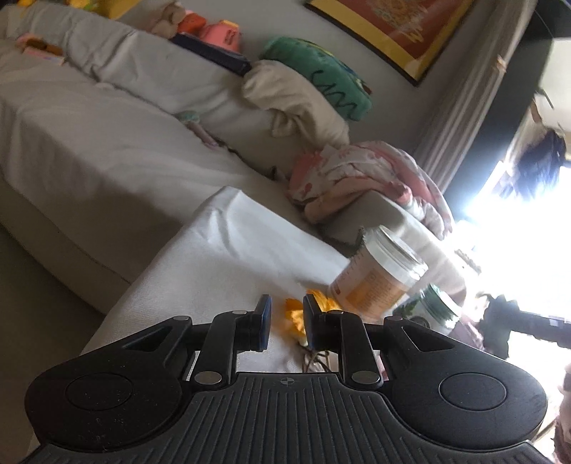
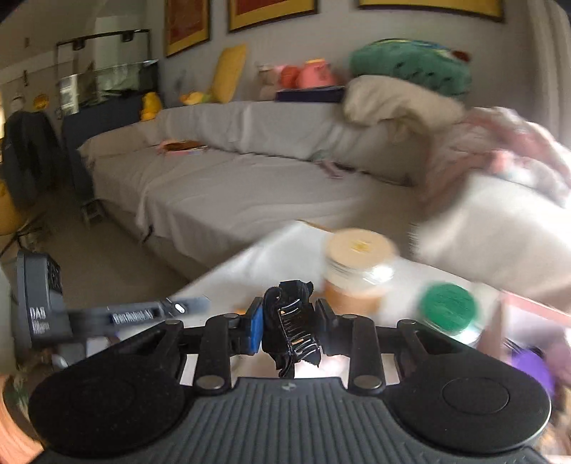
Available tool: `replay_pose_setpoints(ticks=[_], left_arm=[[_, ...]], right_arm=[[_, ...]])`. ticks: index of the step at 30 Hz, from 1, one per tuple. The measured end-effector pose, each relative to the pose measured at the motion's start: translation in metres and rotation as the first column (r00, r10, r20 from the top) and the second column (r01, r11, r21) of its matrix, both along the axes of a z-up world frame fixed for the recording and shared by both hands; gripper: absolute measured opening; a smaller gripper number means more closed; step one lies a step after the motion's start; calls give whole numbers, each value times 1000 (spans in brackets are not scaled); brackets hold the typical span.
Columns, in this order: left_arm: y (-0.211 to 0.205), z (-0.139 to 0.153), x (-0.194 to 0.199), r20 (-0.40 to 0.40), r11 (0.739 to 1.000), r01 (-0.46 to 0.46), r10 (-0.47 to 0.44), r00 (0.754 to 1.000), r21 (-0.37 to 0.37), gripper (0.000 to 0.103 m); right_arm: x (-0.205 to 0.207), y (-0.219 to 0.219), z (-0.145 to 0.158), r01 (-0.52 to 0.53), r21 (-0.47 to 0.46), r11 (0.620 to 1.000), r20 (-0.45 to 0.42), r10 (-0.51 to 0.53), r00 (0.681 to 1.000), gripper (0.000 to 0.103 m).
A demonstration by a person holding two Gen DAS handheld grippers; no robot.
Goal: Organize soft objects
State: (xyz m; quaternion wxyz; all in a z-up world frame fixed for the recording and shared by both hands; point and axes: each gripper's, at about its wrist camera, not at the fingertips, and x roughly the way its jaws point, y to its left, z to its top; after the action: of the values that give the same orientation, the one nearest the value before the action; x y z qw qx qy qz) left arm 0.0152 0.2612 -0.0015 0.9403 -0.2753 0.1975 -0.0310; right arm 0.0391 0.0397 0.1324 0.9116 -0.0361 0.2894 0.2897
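stood on a cloth-covered table (image 2: 249, 264) before a long sofa (image 2: 232, 185): one jar (image 2: 357, 271) to the left, a second jar (image 2: 448, 310) just beside it to the right and nearer the camera. lay along the sofa back: a flat box (image 1: 214, 53), a folded blanket (image 1: 299, 96) right of it, and a plush cushion (image 1: 321, 78) behind that blanket. sat heaped on the sofa's right end, behind the jars: a crumpled cloth (image 1: 360, 175); hung on the wall above: framed pictures (image 2: 271, 12).
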Motion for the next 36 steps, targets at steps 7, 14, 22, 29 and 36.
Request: replay_pose_setpoints(ticks=[7,14,22,29,36], left_arm=[[-47,19,5,6,972,180,-183,983,151,21],[-52,38,56,-148,960,99,-62,987,261,22],[-73,23,96,-319,883,287,-169,932,371,25],[-77,9,118,-330,857,288,-148,932,427,44],[-86,11,119,-344,821,315,-157,926,476,42]], right_arm=[[-43,-58,-53,151,-90,984,-90,-159,983,29],[-66,-79,-91,218,-106,970,-65,-226,972,33],[-60,-84,-102,237,-43,970,-101,-241,965,53],[-61,-81,-103,227,-46,973,-103,-230,968,61],[-61,-78,-104,219,-56,974,-99,-224,970,64]])
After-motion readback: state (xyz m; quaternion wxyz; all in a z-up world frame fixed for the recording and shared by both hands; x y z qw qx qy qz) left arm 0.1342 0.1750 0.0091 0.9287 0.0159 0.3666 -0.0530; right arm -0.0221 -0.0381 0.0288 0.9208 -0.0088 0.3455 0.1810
